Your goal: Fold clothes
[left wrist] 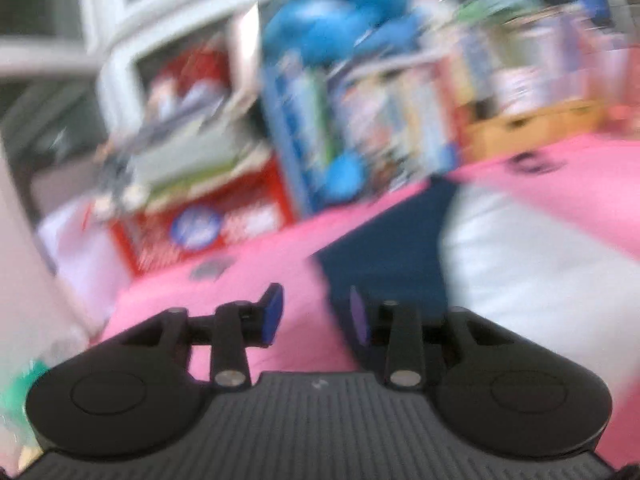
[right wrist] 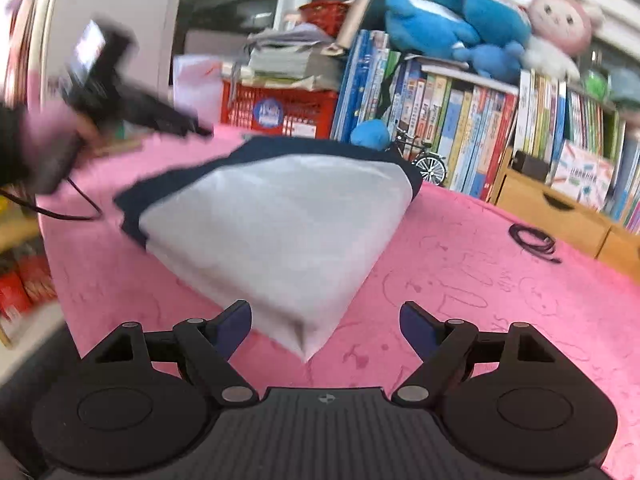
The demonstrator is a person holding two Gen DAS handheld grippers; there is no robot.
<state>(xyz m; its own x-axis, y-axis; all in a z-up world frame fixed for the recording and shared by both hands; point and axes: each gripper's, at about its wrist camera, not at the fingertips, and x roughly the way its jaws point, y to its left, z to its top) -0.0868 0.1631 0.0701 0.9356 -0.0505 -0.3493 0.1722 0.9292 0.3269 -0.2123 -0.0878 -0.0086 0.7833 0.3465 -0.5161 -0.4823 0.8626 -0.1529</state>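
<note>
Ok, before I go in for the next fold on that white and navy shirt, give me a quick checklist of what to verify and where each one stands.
1. Right gripper open: ok, jaws wide with nothing between the pads.
2. Left gripper free of cloth: ok, jaws apart and nothing between them.
3. Shirt lying flat on the pink table cover: ok, folded into a compact shape, near corner pointing at the right gripper.
4. Navy edge tucked evenly: cannot tell, that side is blurred.
5. Black cable clear of the shirt: ok, it lies apart, off to the right.
6. Left wrist view sharp enough to aim by: not ok, heavily blurred.

No legible txt; prob. blur
</note>
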